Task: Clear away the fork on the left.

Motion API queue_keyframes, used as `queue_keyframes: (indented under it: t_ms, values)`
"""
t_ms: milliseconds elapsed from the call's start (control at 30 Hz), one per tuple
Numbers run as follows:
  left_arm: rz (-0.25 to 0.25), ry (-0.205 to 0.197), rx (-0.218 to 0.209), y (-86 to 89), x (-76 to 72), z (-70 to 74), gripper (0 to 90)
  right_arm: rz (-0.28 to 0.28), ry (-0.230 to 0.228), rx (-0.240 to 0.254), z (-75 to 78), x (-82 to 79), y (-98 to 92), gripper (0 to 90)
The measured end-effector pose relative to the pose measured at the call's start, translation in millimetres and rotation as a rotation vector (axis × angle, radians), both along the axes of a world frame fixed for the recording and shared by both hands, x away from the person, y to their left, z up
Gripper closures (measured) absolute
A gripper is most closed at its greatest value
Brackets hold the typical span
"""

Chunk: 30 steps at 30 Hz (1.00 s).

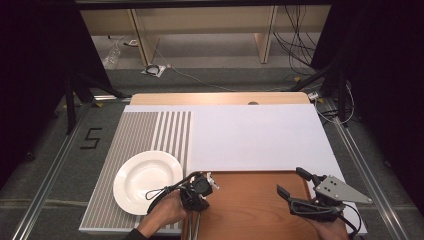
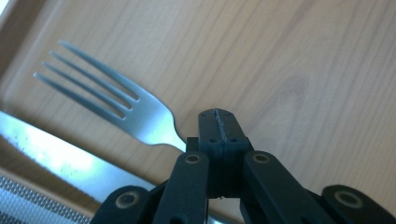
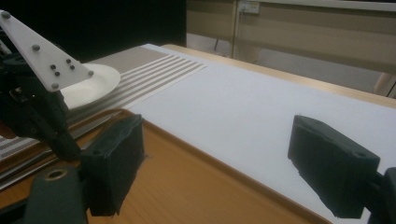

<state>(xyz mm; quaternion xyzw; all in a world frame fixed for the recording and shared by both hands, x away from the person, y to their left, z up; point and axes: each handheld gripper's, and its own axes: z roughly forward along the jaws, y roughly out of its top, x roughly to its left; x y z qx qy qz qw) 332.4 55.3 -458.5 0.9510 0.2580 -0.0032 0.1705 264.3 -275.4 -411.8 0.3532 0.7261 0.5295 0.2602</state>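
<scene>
Left gripper [image 2: 219, 122] clamped on a fork's [image 2: 135, 112] handle, tines over the wooden tray [image 1: 250, 200] at its near-left corner, a knife [image 2: 51, 154] just beside. White plate [image 1: 145, 185] left of the tray on a striped mat [image 1: 135, 135]. Right gripper [image 3: 215, 163] gaping wide, empty, near right.

At the lower left of the high view we see a white plate [image 1: 145, 187] on a striped mat [image 1: 137, 135]; a white sheet [image 1: 255, 137] spreads across the centre.
</scene>
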Motion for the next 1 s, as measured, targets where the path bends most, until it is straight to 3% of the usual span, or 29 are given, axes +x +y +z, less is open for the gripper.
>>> queue_keyframes:
  t_ms: [500, 633, 800, 1000]
  values:
    - [0.021, 0.01, 0.015, 6.2, 3.9, 0.2, 89.1, 0.0, -0.004, 0.001, 0.3, -0.3, 0.0, 19.4]
    - [0.023, 0.008, -0.011, 7.0, 4.2, 2.2, 88.7, 0.0, -0.001, 0.002, 0.2, -0.3, 0.0, 19.4]
    - [0.029, 0.002, -0.063, 9.6, 4.1, 13.6, 75.0, 0.0, 0.0, 0.002, 0.1, -0.2, 0.0, 19.4]
    - [0.089, -0.077, -0.149, 23.1, 6.7, 35.8, 49.0, -0.002, -0.001, 0.003, 0.3, -0.5, -0.1, 19.4]
